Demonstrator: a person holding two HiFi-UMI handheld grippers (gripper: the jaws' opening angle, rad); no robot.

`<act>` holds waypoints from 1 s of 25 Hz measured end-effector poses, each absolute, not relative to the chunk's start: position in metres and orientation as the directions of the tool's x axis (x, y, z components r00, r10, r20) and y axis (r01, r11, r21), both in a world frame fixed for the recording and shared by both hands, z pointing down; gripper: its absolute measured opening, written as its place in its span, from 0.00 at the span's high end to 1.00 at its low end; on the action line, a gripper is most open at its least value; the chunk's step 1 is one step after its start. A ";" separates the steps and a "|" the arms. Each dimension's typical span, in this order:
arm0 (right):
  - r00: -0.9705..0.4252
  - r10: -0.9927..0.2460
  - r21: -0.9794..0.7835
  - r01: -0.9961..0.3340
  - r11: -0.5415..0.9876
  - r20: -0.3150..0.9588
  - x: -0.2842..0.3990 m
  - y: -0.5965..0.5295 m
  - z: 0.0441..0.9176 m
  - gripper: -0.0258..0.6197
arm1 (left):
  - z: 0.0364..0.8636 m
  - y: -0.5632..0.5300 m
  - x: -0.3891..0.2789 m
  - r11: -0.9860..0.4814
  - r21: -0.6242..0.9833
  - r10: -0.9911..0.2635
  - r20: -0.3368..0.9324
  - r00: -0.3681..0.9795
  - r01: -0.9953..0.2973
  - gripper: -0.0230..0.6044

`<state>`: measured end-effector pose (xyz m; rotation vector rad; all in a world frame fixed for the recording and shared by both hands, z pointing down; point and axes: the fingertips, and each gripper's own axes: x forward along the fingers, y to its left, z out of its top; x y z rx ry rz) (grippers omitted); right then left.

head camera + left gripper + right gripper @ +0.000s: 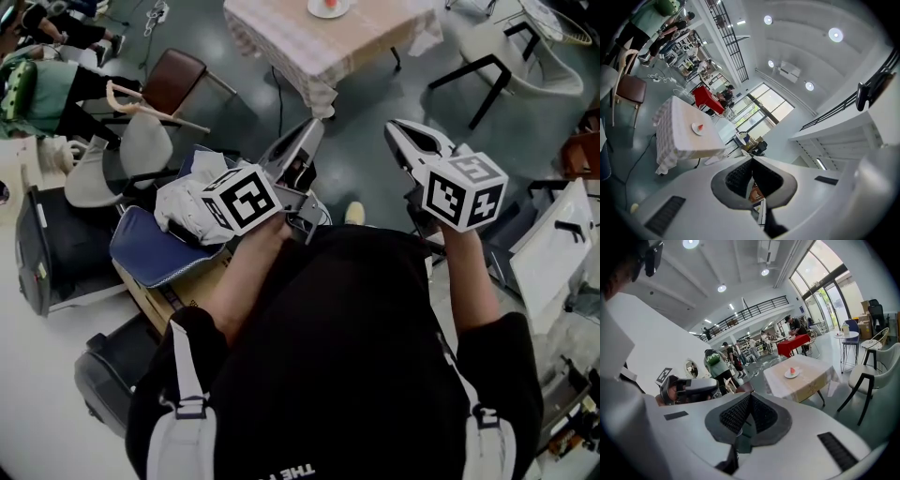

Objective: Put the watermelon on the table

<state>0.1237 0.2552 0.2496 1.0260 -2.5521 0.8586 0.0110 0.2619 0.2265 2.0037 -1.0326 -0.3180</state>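
From the head view, we hold the left hand-held gripper (314, 131) and the right hand-held gripper (398, 129) out in front of the body, side by side and both aimed at the cloth-covered tabletop (281, 33) across the open floor. A white plate (328, 7) sits on it at the top edge of the frame. Both tools are well apart from that tabletop.

In the left gripper view, the jaws are pressed together with nothing between the pads. Past them, the watermelon (699, 126), a small red wedge, stands on the plate near the middle of the tabletop.

In the right gripper view, those jaws also meet and are empty. The same wedge sits on its plate, with a pale chair (876, 366) just beside the tabletop's right side.

As we judge it, the fruit already lies where the task wants it, so the step in hand is only to close the distance or check the placement. If we must handle the wedge, we should part one pair of jaws before arriving, come in low from the open near side and clear of the chair. We should pinch the rind end rather than the soft flesh, squeeze only lightly and keep the plate from sliding on the cloth.
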 end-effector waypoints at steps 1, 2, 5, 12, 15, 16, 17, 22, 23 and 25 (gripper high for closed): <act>-0.717 -0.549 -0.428 -0.697 0.575 0.431 0.125 0.254 0.248 0.94 | 0.226 0.262 0.013 -0.316 0.771 -0.761 0.142 0.634 -0.552 0.94; -0.716 -0.554 -0.429 -0.699 0.573 0.425 0.125 0.254 0.246 0.94 | 0.225 0.262 0.016 -0.325 0.768 -0.754 0.141 0.641 -0.552 0.94; -0.712 -0.565 -0.427 -0.702 0.570 0.416 0.126 0.253 0.241 0.94 | 0.221 0.262 0.019 -0.346 0.762 -0.744 0.132 0.655 -0.547 0.94; -0.690 -0.586 -0.420 -0.724 0.547 0.425 0.130 0.252 0.242 0.94 | 0.218 0.258 0.019 -0.370 0.755 -0.737 0.117 0.666 -0.542 0.94; -0.689 -0.585 -0.426 -0.725 0.542 0.428 0.127 0.252 0.245 0.94 | 0.219 0.259 0.016 -0.369 0.757 -0.737 0.115 0.666 -0.539 0.94; -0.688 -0.586 -0.429 -0.725 0.538 0.428 0.127 0.253 0.245 0.94 | 0.220 0.259 0.015 -0.367 0.759 -0.736 0.116 0.666 -0.538 0.94; -0.687 -0.587 -0.431 -0.726 0.535 0.428 0.127 0.253 0.246 0.94 | 0.220 0.259 0.015 -0.365 0.761 -0.736 0.117 0.667 -0.537 0.94; -0.685 -0.586 -0.428 -0.728 0.536 0.432 0.124 0.256 0.246 0.94 | 0.222 0.262 0.013 -0.364 0.768 -0.732 0.114 0.672 -0.527 0.94; -0.685 -0.586 -0.426 -0.728 0.537 0.433 0.123 0.256 0.246 0.94 | 0.222 0.262 0.012 -0.365 0.768 -0.732 0.113 0.672 -0.527 0.94; -0.686 -0.584 -0.425 -0.728 0.538 0.434 0.122 0.258 0.247 0.94 | 0.223 0.264 0.012 -0.367 0.768 -0.731 0.112 0.673 -0.526 0.94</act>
